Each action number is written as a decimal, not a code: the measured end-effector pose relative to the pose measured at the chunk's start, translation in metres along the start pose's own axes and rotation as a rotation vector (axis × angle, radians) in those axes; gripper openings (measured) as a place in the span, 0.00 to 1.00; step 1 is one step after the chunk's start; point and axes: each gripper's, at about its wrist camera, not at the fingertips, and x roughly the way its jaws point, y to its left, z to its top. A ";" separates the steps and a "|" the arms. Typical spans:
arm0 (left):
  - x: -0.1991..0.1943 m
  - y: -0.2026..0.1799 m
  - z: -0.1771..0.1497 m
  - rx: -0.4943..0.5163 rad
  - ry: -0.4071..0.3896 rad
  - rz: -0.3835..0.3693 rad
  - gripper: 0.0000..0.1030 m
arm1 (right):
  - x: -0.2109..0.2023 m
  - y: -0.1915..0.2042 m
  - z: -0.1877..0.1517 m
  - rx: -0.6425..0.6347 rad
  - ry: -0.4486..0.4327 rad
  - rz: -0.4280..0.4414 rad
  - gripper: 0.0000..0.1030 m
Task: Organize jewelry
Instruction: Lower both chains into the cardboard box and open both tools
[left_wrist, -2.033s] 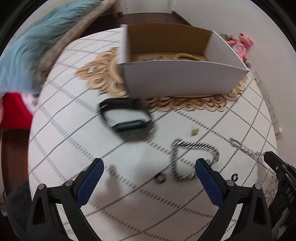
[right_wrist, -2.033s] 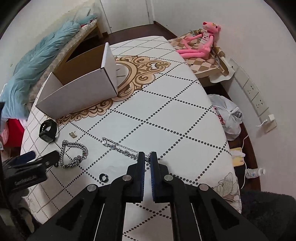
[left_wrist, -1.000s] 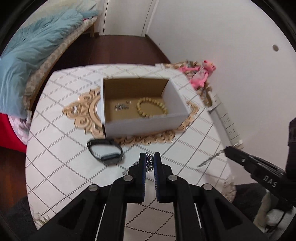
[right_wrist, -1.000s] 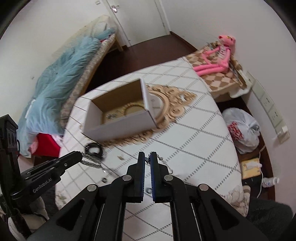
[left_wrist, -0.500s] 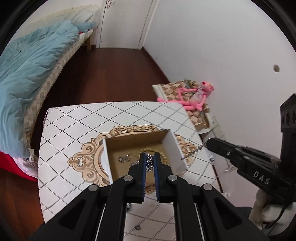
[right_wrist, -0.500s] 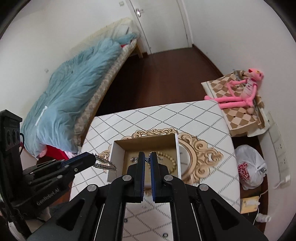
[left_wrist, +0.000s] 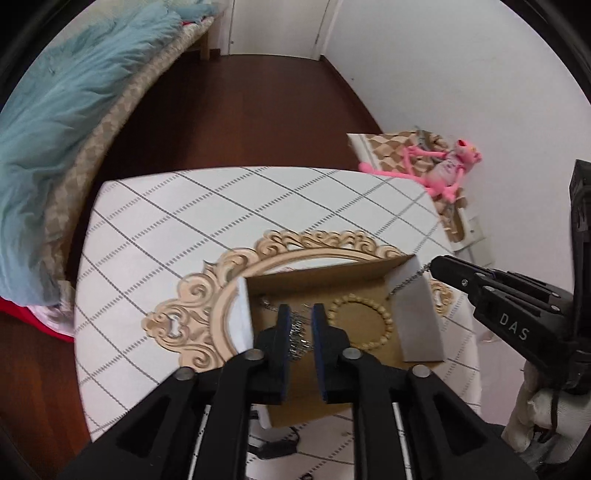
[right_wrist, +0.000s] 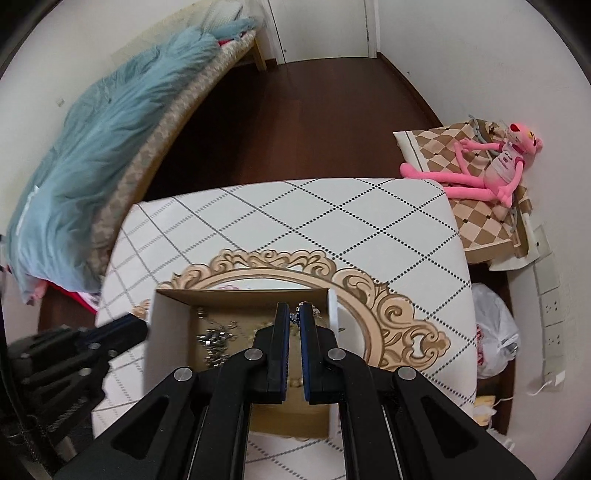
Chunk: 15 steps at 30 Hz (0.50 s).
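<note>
An open cardboard box (left_wrist: 419, 325) (right_wrist: 168, 332) stands on the table. My left gripper (left_wrist: 298, 314) hovers over it, its jaws a little apart, and the thick silver chain (left_wrist: 297, 334) drops between them into the box. It lies on the box floor in the right wrist view (right_wrist: 214, 341). A beaded bracelet (left_wrist: 360, 321) lies inside. My right gripper (right_wrist: 294, 314) (left_wrist: 434, 266) is shut on a thin silver chain (left_wrist: 408, 282) that hangs over the box's right wall.
The table has a white diamond-patterned cloth (right_wrist: 332, 229) with a gold ornate ring. A black watch (left_wrist: 275, 448) lies on the table below the box. A bed with a blue blanket (right_wrist: 103, 129) is left. A pink plush toy (right_wrist: 491, 166) lies right.
Both grippers came lower and closer over the box. My left gripper's jaws have parted and the thick chain has slipped down into the box. My right gripper still holds the thin chain.
</note>
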 end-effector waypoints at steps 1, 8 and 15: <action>0.000 0.001 0.000 -0.001 -0.004 0.012 0.42 | 0.004 0.001 0.001 -0.009 0.006 -0.009 0.06; -0.009 0.022 -0.003 -0.061 -0.037 0.081 0.87 | 0.031 0.010 -0.007 -0.025 0.179 0.043 0.08; -0.017 0.036 -0.019 -0.098 -0.067 0.167 0.96 | 0.007 0.006 -0.021 -0.003 0.139 0.017 0.54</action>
